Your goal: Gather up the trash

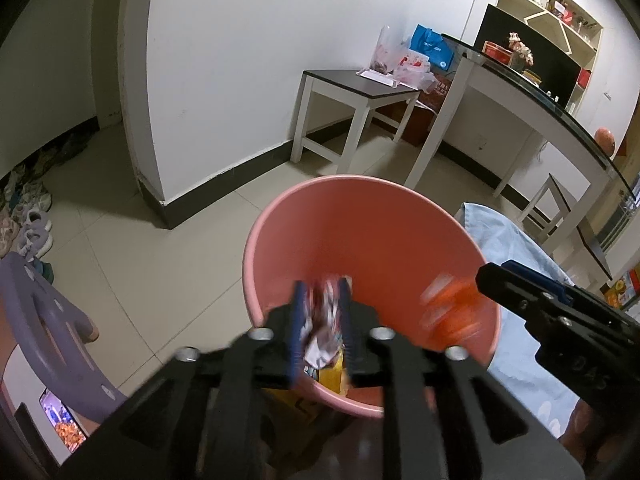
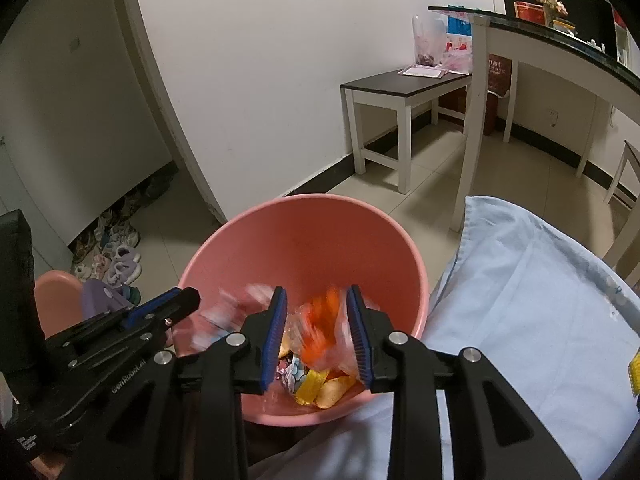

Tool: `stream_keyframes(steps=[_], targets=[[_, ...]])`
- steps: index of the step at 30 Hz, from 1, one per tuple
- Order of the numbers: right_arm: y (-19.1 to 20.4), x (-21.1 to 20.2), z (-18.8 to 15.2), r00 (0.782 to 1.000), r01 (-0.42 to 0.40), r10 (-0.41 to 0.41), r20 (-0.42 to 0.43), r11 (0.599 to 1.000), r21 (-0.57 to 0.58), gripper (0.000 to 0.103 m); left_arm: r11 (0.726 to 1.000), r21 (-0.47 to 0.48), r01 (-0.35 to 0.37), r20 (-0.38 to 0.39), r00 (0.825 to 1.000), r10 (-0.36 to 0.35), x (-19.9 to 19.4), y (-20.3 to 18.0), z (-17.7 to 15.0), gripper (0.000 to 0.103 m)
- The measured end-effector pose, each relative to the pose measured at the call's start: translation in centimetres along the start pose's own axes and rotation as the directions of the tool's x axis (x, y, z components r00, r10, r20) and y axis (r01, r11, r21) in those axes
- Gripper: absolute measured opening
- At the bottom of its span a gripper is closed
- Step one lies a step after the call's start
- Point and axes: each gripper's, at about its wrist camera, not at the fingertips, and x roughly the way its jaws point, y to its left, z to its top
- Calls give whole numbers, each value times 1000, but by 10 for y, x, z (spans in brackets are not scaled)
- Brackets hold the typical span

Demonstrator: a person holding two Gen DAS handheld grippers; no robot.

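Left wrist view: at far left a purple stool (image 1: 48, 320) is seen, with shoes (image 1: 28, 220) along the wall above it. At centre the left gripper (image 1: 322, 312) is held over the pink bin (image 1: 372, 208), its jaws narrowly parted with a crumpled wrapper (image 1: 324, 332) between the pads; the wrapper is blurred, and whether the pads press on it cannot be told. At right an orange wrapper (image 1: 452, 308) is smeared by motion inside the bin, beside the tip of the right gripper (image 1: 492, 276).

Right wrist view: the left gripper (image 2: 176, 300) is seen at lower left, at the bin (image 2: 320, 220) rim. At centre the right gripper (image 2: 316, 320) is held partly open over the bin, and the orange wrapper (image 2: 320, 324) lies blurred between its pads, seemingly loose. Yellow wrappers (image 2: 320, 388) lie on the bin floor below. A pale blue cloth (image 2: 520, 300) fills the lower right.

The drop step is judged to be in hand: both pieces are being let go over the bin. Next, the jaws should be opened fully so both pieces fall clear, then both grippers lifted away to seek more trash.
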Motion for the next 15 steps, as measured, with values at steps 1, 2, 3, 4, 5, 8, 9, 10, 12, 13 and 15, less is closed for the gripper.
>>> stream_keyframes(steps=[1, 2, 3, 4, 5, 8, 9, 10, 12, 13, 15], targets=[[0, -1, 0, 1000, -1, 1, 3, 1000, 1, 38, 1000, -1, 1, 2, 1000, -1, -1, 0, 0, 25], [0, -2, 0, 1000, -2, 2, 6, 1000, 1, 39, 1000, -2, 3, 4, 1000, -3, -1, 0, 0, 26], [0, -2, 1, 1000, -2, 2, 7, 1000, 0, 39, 1000, -4, 4, 6, 1000, -4, -2, 1, 1, 27], [0, -3, 1, 1000, -3, 3, 7, 1000, -2, 39, 1000, -6, 6, 6, 1000, -5, -3, 1, 1, 27], [0, -4, 1, 1000, -3, 3, 7, 1000, -3, 39, 1000, -8, 8, 5, 1000, -8, -3, 1, 1, 30], [0, -6, 0, 1000, -3, 3, 9, 1000, -9, 40, 1000, -9, 10, 4, 1000, -10, -4, 1, 1, 35], [0, -8, 0, 1000, -3, 3, 12, 1000, -9, 40, 1000, -9, 11, 4, 1000, -11, -4, 1, 1, 35], [0, -9, 0, 1000, -3, 3, 14, 1000, -8, 40, 1000, -8, 12, 4, 1000, -12, -4, 1, 0, 35], [1, -14, -2, 1000, -4, 4, 19, 1000, -6, 40, 1000, -7, 12, 10, 1000, -12, -6, 0, 1, 35], [0, -16, -2, 1000, -4, 4, 22, 1000, -6, 41, 1000, -5, 12, 12, 1000, -12, -7, -1, 1, 35], [-1, -21, -4, 1000, -4, 4, 27, 1000, -3, 41, 1000, -4, 13, 18, 1000, -13, -10, -3, 2, 35]])
